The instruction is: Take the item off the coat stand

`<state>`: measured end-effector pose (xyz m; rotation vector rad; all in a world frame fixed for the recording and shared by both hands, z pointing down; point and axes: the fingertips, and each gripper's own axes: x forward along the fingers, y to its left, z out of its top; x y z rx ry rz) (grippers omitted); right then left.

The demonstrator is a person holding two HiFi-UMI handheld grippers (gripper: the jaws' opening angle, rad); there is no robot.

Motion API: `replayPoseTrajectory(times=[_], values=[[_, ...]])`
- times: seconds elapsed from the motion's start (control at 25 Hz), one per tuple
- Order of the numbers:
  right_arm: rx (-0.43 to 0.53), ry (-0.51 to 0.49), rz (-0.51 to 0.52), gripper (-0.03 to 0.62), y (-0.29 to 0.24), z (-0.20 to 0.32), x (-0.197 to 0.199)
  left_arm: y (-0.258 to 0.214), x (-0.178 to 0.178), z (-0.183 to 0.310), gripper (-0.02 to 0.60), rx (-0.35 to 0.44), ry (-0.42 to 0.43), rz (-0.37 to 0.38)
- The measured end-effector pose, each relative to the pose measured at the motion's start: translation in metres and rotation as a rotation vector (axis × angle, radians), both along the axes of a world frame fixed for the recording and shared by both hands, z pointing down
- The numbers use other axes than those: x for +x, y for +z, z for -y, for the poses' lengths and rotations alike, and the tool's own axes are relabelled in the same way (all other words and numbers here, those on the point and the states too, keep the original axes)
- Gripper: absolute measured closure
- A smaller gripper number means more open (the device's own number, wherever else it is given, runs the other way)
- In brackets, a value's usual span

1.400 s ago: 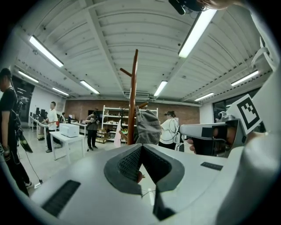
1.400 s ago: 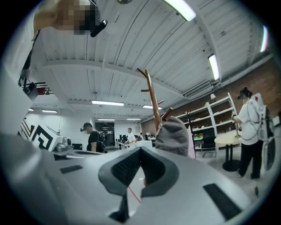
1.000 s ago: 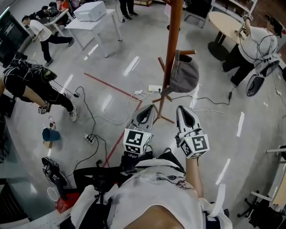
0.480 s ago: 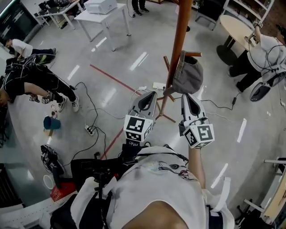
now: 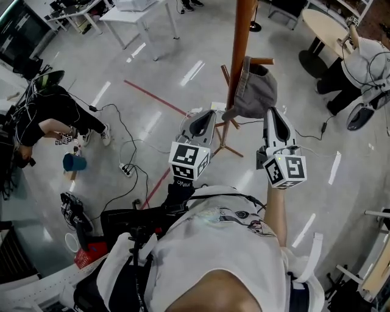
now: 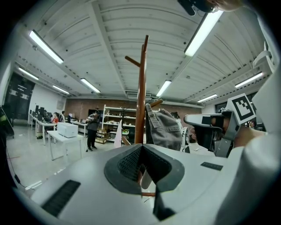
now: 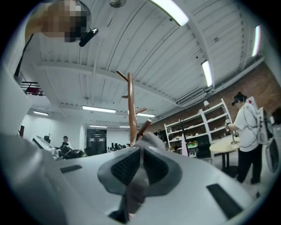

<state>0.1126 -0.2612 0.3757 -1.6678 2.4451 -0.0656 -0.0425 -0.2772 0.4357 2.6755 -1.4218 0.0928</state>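
Note:
A grey cap [image 5: 256,91] hangs on a peg of the brown wooden coat stand [image 5: 239,55]. My left gripper [image 5: 204,117] is shut and empty, just left of the stand's pole and below the cap. To the right of the cap and just below it, my right gripper [image 5: 273,113] is also shut and holds nothing. In the left gripper view the cap [image 6: 164,129] hangs right of the pole [image 6: 141,101], beyond the closed left gripper [image 6: 141,151]. In the right gripper view the cap [image 7: 151,139] shows just over the closed right gripper [image 7: 139,154], with the pole [image 7: 131,114] behind.
Cables and a power strip [image 5: 125,170] lie on the floor to the left, near a blue cup [image 5: 74,162]. A white table [image 5: 131,9] stands at the far left and a round table [image 5: 323,30] at the far right. People sit at both sides.
Both grippers have come up closer to the cap. The right gripper has swung out to the cap's right side; the left stays by the pole.

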Motion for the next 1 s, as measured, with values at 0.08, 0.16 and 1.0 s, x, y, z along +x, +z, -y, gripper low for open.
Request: replayPoseTrajectory(times=[0.08, 0.16, 1.0], values=[[-0.001, 0.015, -0.003, 0.547, -0.002, 0.007, 0.014, 0.001, 0.001, 0.002, 0.580, -0.002, -0.004, 0.000], [-0.017, 0.005, -0.009, 0.489, 0.001, 0.016, 0.021, 0.001, 0.003, 0.003, 0.580, -0.002, -0.004, 0.001], [-0.201, -0.196, 0.010, 0.490, 0.058, 0.056, 0.005, 0.006, 0.002, 0.002, 0.580, -0.008, -0.034, 0.003]])
